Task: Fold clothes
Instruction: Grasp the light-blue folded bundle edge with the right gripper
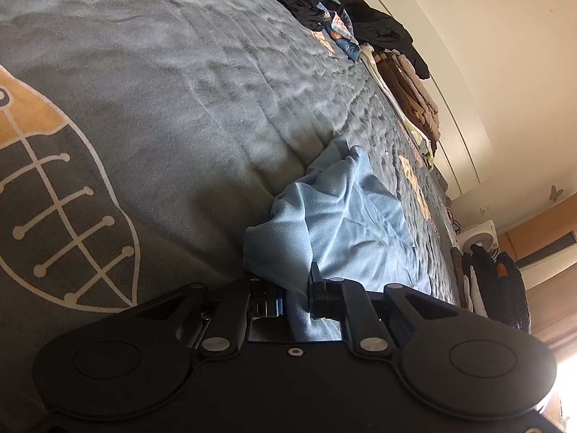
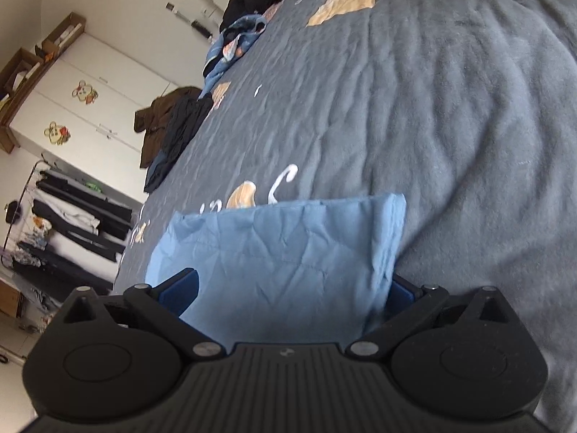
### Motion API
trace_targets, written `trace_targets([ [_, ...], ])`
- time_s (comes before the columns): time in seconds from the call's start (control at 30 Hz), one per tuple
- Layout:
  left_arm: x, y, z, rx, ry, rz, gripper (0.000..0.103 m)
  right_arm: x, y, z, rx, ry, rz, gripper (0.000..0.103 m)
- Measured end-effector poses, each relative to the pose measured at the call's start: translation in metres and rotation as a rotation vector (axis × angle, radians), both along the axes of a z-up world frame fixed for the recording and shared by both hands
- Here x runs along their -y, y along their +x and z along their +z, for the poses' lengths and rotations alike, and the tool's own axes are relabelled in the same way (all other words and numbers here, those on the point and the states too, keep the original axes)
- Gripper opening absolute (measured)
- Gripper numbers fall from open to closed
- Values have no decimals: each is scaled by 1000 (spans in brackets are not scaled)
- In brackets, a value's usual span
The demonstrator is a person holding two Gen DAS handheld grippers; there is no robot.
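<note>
Left tool (image 1: 297,297) pinches blue garment (image 1: 346,216), apparently

You're in a home bedroom: a grey patterned bedspread (image 2: 432,108) fills the view. White wardrobe doors (image 2: 90,108) carry cartoon stickers, and dark clothes hang on a rack (image 2: 72,209).
</note>
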State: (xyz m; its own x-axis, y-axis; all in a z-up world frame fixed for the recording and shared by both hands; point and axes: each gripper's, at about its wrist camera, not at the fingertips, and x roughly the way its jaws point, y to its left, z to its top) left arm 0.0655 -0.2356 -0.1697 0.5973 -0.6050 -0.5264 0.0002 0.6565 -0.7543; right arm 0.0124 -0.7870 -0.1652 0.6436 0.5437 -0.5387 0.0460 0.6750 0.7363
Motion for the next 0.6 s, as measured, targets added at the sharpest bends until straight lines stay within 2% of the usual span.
trace_targets([
  [0.13, 1, -1, 0, 4, 4, 1, 13, -5, 9, 1, -13, -22, -5, 103],
  [0.17, 1, -1, 0, 4, 3, 2, 13, -5, 9, 2, -19, -26, -5, 100],
  [0.23, 1, -1, 0, 3, 1, 4, 13, -3, 7, 3, -32, -22, -19, 89],
  [0.27, 1, -1, 0, 2, 1, 5, 13, -1, 6, 3, -43, -27, -30, 67],
  [0.3, 2, -1, 0, 2, 0, 6, 13, 1, 5, 2, -54, -32, -40, 32],
  [0.33, 2, -1, 0, 1, -1, 7, 13, -1, 4, 2, -50, -22, -38, 14],
  [0.37, 2, -1, 0, 0, -2, 7, 13, -3, 4, 2, -46, -12, -37, 9],
  [0.5, 1, 0, 0, -2, -4, 7, 13, -10, 0, 3, -30, 27, -29, 8],
  [0.6, 1, 0, 0, -4, -7, 9, 13, -23, 2, 12, -19, 4, -12, 7],
])
